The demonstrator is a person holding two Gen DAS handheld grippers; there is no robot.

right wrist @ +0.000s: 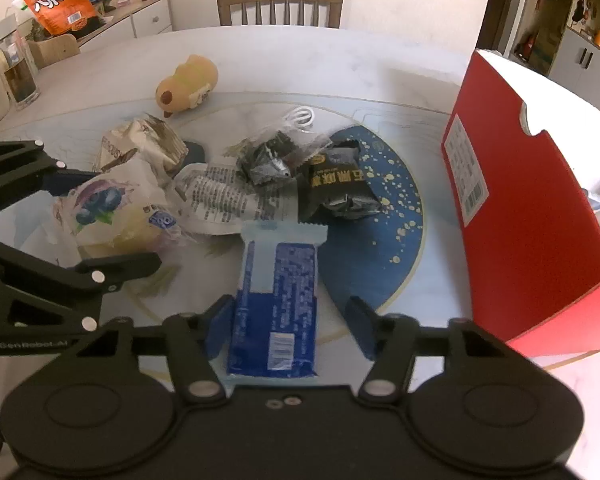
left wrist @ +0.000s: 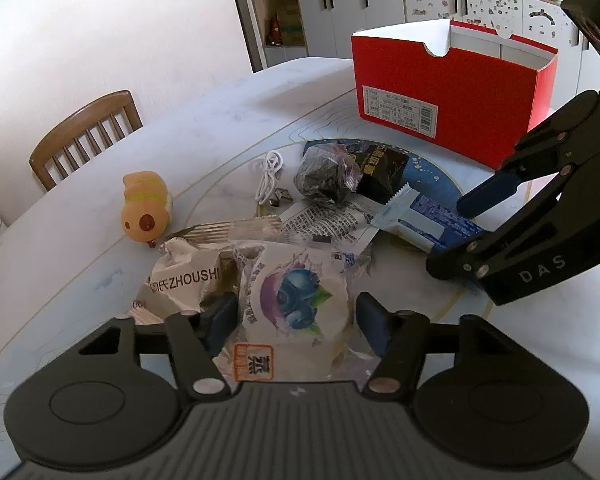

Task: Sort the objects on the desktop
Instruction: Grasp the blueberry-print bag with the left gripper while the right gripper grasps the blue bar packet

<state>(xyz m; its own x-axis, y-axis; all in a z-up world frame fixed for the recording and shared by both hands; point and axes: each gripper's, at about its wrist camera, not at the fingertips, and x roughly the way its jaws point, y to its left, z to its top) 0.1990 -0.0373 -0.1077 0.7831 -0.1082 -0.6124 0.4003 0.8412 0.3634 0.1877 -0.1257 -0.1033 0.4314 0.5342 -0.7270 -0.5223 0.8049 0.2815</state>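
A blueberry bread packet lies at the near edge of a snack pile, and my left gripper has both pads against its wrapper. The long blue-and-white snack bar lies between the fingers of my right gripper; the left pad touches it, the right pad stands clear. Also in the pile are a white ZHOUSHI packet, a printed white sachet, a dark clear-wrapped packet and a black packet. The open red box stands behind and to the right.
A tan toy animal and a coiled white cable lie beyond the pile. A blue speckled disc lies under the packets on the pale table. A wooden chair stands at the far edge.
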